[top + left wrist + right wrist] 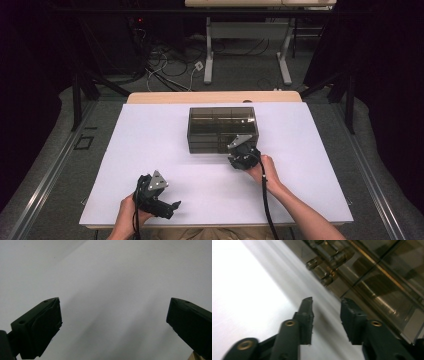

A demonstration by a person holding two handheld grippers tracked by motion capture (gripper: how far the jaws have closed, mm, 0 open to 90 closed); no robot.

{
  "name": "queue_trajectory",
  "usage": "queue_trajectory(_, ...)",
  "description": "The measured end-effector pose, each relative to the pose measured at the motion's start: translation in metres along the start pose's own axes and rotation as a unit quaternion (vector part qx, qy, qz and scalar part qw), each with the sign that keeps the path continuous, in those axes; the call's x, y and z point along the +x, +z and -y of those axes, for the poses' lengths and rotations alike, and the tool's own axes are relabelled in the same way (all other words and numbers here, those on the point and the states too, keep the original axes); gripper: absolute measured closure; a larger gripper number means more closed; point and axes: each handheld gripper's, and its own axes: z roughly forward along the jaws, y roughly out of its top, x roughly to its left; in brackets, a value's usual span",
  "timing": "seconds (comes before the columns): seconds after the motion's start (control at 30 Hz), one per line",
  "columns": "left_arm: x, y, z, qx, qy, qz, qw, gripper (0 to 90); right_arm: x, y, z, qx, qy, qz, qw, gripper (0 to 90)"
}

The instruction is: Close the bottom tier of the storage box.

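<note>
Smoky, see-through plastic makes up the compartmented box [223, 129] that sits at the middle of my white table sheet [150, 150], toward the far edge. My right gripper [243, 156] is at the box's near right corner, just beside its front wall; whether it touches I cannot tell. In the right gripper view its two black jaws stand a narrow gap apart with nothing between them, tips over the white sheet just short of the box wall [372, 287], behind which small brass-coloured metal fittings [324, 262] show blurred in one compartment. My right hand [263, 170] grips the tool from behind, forearm running in from the bottom right, the black cable [266, 200] trailing back along it. My left gripper [161, 202] lies low near the near edge of the sheet, well apart from the box, pointing to the right. In the left gripper view its jaws are spread wide, holding nothing, bare white sheet [112, 290] under them. My left hand [130, 207] wraps the handle.
</note>
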Motion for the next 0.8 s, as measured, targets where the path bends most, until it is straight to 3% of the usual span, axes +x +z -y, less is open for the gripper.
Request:
queue_trajectory(0.07,0.0,0.0,0.0,0.0,0.0,0.001,1.0,0.0,0.0,-0.003,0.001,0.0,-0.004,-0.004,1.0,49.8)
queue_trajectory(0.27,0.0,0.0,0.0,0.0,0.0,0.0,1.0,0.0,0.001,-0.014,0.006,-0.001,0.005,-0.021,0.9998,33.5)
queue_trajectory(0.33,0.0,0.0,0.0,0.0,0.0,0.001,1.0,0.0,0.002,-0.019,0.007,0.016,0.011,-0.027,0.9994,28.4)
queue_trajectory(0.43,0.0,0.0,0.0,-0.001,0.0,0.001,1.0,0.0,0.003,-0.024,0.01,0.014,0.011,-0.032,0.9993,21.4)
queue_trajectory(0.77,0.0,0.001,0.0,0.0,0.0,0.001,1.0,0.0,0.005,-0.046,0.023,0.013,0.017,-0.041,0.9989,12.7)
queue_trajectory(0.8,0.0,0.0,-0.001,0.001,0.001,0.001,1.0,0.0,0.005,-0.047,0.025,0.003,0.023,-0.055,0.9982,11.4)
